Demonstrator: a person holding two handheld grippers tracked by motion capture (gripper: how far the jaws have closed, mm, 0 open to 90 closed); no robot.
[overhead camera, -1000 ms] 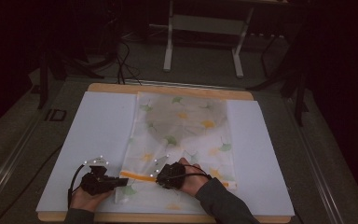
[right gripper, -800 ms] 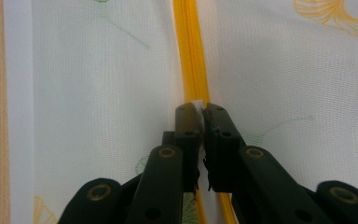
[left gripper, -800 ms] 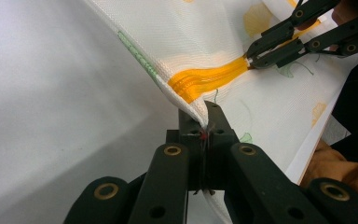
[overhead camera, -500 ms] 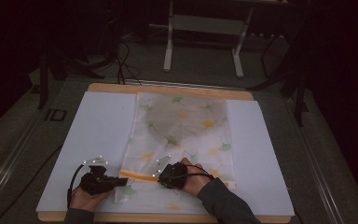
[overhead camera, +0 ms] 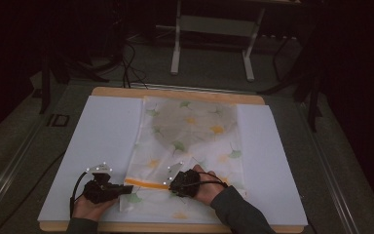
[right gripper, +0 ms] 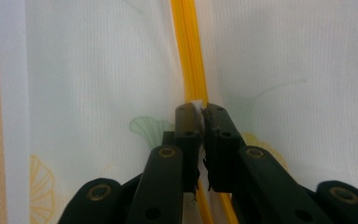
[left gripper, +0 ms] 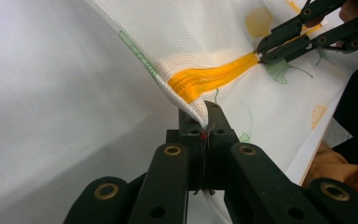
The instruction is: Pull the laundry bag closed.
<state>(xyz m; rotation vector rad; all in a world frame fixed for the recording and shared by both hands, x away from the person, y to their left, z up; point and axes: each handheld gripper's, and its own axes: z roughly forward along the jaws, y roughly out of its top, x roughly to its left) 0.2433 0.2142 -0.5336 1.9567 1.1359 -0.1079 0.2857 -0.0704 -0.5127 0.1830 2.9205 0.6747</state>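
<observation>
Lying flat along the middle of the white board [overhead camera: 97, 141], the mesh bag [overhead camera: 195, 141] is seen in the high view with its long axis running from the person's side toward the far edge of the table [overhead camera: 126, 92], and its orange zipper [overhead camera: 146, 183] runs across the near end, at right angles to that axis. The bag is made of fine white net printed with green and yellow ginkgo leaves, and a round greyish patch is visible in its far half; what causes this patch cannot be told. The near left corner of the bag is pinched by the left gripper [left gripper: 205, 122], whose jaws are pressed together on the fabric just where the zipper ends, so that the edge is lifted a little from the board. The right gripper [right gripper: 199, 109] is closed on the zipper further along, and a small white piece, perhaps the zipper's pull, is seen between its tips, though the right gripper view is too close to be sure. In the left gripper view the right gripper is also visible at the far end of the orange band, which is stretched between both. In the high view the jaw tips are hidden under the hands, and the room behind the table is too dark to make out.
</observation>
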